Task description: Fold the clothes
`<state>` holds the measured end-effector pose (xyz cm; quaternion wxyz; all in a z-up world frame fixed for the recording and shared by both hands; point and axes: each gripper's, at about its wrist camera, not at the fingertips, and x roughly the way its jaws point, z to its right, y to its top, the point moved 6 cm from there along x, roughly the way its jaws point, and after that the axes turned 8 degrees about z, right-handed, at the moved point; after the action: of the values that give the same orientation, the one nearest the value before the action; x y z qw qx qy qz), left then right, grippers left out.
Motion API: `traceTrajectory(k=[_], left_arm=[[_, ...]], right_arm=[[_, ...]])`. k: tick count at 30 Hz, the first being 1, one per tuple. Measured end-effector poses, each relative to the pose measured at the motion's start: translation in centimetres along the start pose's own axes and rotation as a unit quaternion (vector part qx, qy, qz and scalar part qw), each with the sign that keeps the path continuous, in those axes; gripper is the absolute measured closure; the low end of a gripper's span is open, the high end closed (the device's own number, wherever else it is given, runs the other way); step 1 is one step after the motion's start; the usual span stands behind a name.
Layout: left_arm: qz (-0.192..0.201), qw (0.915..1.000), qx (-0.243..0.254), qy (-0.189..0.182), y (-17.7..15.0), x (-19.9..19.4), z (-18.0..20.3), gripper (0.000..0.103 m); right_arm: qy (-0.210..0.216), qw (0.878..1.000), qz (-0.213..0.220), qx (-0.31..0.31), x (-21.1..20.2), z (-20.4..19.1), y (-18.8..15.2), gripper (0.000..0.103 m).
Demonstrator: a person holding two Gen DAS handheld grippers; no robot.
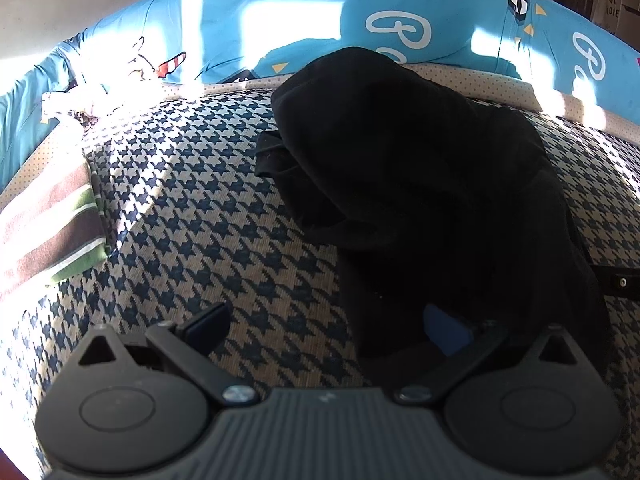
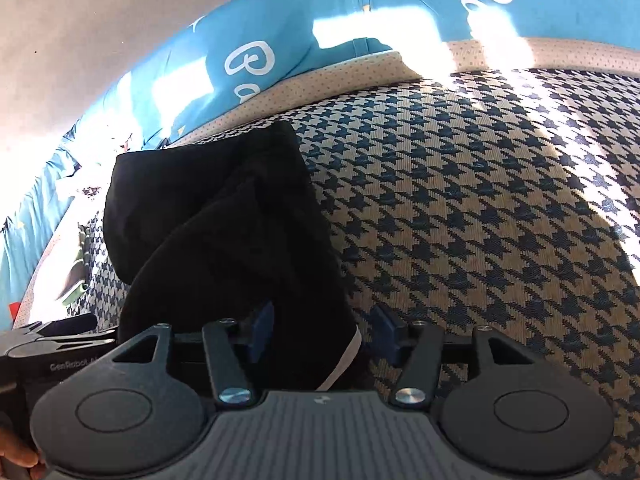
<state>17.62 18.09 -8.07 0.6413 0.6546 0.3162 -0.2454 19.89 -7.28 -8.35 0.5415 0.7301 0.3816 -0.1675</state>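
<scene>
Lying across a houndstooth bed cover (image 1: pixel 192 216), sunlit. Left gripper (image 1: pixel 328 326) spread apart, right pad touching the black garment (image 1: pixel 420 168). Right gripper (image 2: pixel 324 330) gaping around its hem, unclamped. Beyond the garment, blue bedding (image 1: pixel 288 32).

Black garment (image 1: pixel 420 168): soft matt knit cloth, fleecy nap, no sheen. Houndstooth cover (image 1: pixel 192 208): coarse woven cloth, ribbed weave visible, matt. Blue printed bedding (image 1: pixel 304 20) across top of frame: smooth thin cloth, slight sheen in sun patches. Left tool (image 1: pixel 326 326) and right tool (image 2: pixel 322 332): matt black plastic, ribbed grey housing, shiny metal screws, blue rubbery pads (image 2: pixel 385 330).
</scene>
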Motion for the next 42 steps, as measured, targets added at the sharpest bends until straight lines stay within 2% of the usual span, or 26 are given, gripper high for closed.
traceTrajectory(k=[3,7,9,10,11,13,17,22,27,30,36,39,42], left_arm=[[-0.005,1.0,0.002,-0.002,-0.3,0.1,-0.1,0.0],[-0.005,0.9999,-0.007,-0.007,-0.3,0.1,-0.3,0.0],[-0.006,0.9999,-0.012,-0.01,-0.3,0.0,-0.3,0.0],[-0.006,0.9998,-0.014,-0.011,-0.3,0.0,-0.4,0.0],[-0.006,0.9998,-0.016,-0.012,-0.3,0.0,-0.4,0.0],[-0.003,0.9997,-0.021,-0.014,-0.1,-0.1,-0.4,0.0],[0.005,0.9994,-0.028,-0.018,0.4,-0.4,-0.2,0.0],[0.017,0.999,-0.034,-0.022,1.1,-0.7,0.1,0.0],[0.029,0.9984,-0.039,-0.028,1.6,-1.0,0.6,0.0],[0.038,0.9979,-0.038,-0.035,2.0,-1.4,1.1,0.0],[0.054,0.9969,-0.024,-0.052,2.6,-1.9,2.8,0.0],[0.063,0.9966,-0.017,-0.05,2.8,-2.2,3.2,0.0],[0.08,0.9959,-0.011,-0.041,3.0,-3.0,3.2,0.0]], right_arm=[[-0.004,1.0,-0.007,0.008,1.4,-0.1,-0.3,0.047],[-0.005,1.0,0.009,0.007,1.8,-0.4,-0.2,0.046],[0.002,1.0,0.011,0.006,1.8,-0.6,-0.3,0.052],[0.009,1.0,0.008,0.008,1.9,-0.7,-0.3,0.063],[0.016,1.0,0.005,0.01,1.9,-0.9,-0.4,0.078],[0.022,1.0,-0.001,0.02,2.0,-0.7,-0.3,0.092],[0.041,0.998,0.013,0.05,1.1,-0.3,0.5,0.095],[0.046,0.995,0.069,0.053,-1.8,-0.1,2.6,0.096],[0.016,0.992,0.112,0.062,-4.2,1.5,4.5,0.096],[-0.021,0.99,0.129,0.056,-5.2,2.8,5.2,0.096],[-0.126,0.982,0.125,0.067,-5.7,6.7,4.9,0.096],[-0.168,0.977,0.118,0.053,-5.8,7.7,4.5,0.097],[-0.16,0.98,0.112,0.049,-5.8,7.7,4.2,0.096]])
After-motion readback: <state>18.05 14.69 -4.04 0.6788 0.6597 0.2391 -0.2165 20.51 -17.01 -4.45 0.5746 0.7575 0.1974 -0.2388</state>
